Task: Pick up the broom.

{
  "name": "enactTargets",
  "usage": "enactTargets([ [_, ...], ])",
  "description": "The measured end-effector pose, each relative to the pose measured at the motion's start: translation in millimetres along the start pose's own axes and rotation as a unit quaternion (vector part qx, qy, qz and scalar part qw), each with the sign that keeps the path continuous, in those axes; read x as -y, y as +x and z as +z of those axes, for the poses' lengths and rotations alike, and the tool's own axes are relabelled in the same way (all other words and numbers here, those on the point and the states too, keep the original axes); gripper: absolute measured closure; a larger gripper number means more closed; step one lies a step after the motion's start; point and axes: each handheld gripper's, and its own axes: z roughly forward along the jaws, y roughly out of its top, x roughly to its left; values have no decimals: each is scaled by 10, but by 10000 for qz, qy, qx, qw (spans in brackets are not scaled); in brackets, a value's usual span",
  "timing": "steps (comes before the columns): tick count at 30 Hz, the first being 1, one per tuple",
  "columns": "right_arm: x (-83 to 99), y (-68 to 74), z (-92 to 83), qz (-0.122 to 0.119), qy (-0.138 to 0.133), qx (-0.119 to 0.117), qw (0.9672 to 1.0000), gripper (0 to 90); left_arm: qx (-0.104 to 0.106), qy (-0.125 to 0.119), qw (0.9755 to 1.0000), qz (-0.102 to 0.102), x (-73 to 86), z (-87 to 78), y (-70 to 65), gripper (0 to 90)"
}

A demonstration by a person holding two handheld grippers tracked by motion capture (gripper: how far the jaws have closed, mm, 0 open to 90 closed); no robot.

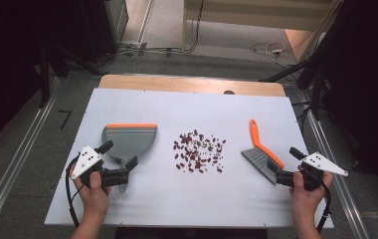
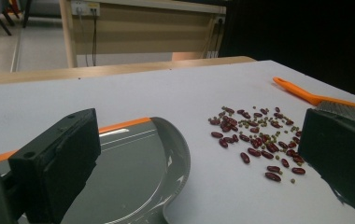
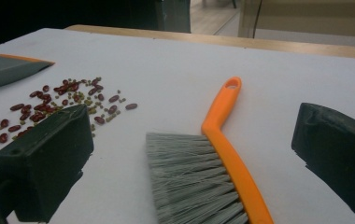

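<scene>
While both hands rest near the table's front edge:
Left gripper [image 1: 120, 160]: jaws spread, over dustpan [image 1: 130, 139] handle.
Right gripper [image 1: 284, 162]: jaws spread, at brush [image 1: 261, 149].
Beans [image 1: 199, 151]: scattered between.

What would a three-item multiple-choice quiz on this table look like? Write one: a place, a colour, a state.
1. Where do the beans lie?
A. in the dustpan
B. between dustpan and brush
C. on the floor

2. What colour is the brush handle?
A. orange
B. blue
C. white

3. How do the right gripper's jaws stand?
A. shut on the brush
B. shut on nothing
C. open, either side of the brush

Answers: 1 B, the high view shows the pile at mid-table between the two tools. 2 A, the handle is orange in every view. 3 C, the right gripper view shows both jaws apart from the bristles.
</scene>
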Motion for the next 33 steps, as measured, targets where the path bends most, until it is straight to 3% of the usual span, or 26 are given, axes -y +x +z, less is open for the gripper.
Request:
enactTargets([
  [8, -119, 78, 3, -155, 43, 64, 9999, 0, 44, 61, 10000, 65, -8, 30, -40, 0],
  [16, -388, 155, 72, -213, 126, 140, 9996, 0, 45, 109, 9999, 89, -15, 64, -55, 0],
  [21, -572, 150, 127, -233, 99, 123, 9996, 0, 41, 131, 9998, 114, -22, 77, -72, 0],
  [25, -719, 141, 214, -350, 238, 184, 9989, 0, 54, 135, 9998, 112, -23, 79, -84, 0],
  [33, -925, 43, 415, -184, 402, 108, 9990, 0, 78, 161, 9998, 104, -16, 89, -85, 0],
])
